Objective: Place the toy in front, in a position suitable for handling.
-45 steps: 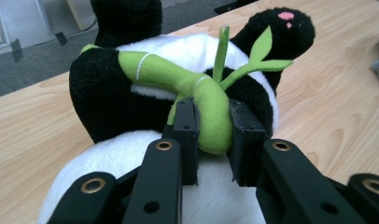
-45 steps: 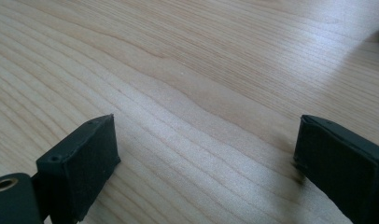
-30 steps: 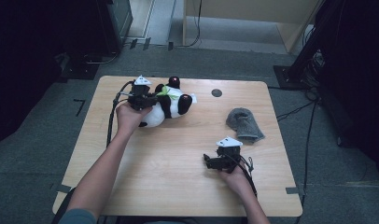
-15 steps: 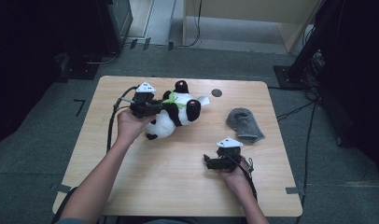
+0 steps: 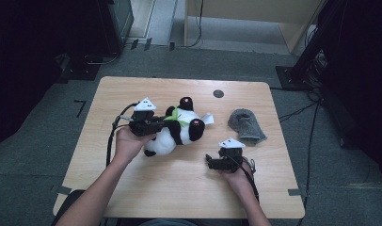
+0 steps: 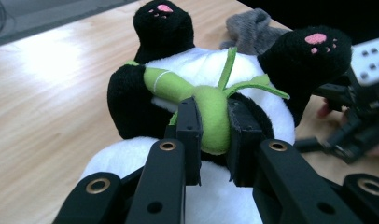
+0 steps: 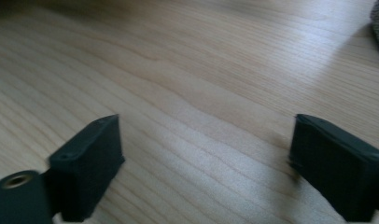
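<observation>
Your toy panda [image 5: 177,132] was a soft black-and-white plush with pink paw prints on its black feet and a green bamboo sprig [image 6: 211,109] sewn to its white belly. It lay on its back near the middle of the table [image 5: 132,193], feet pointing up and away from you, its white head toward you. The sprig was pinched between the jaws of your left gripper [image 6: 213,135].

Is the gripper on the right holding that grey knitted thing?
No, the right gripper has its jaws spread wide over bare wooden table, while the grey knitted hat lies apart on it.
</observation>
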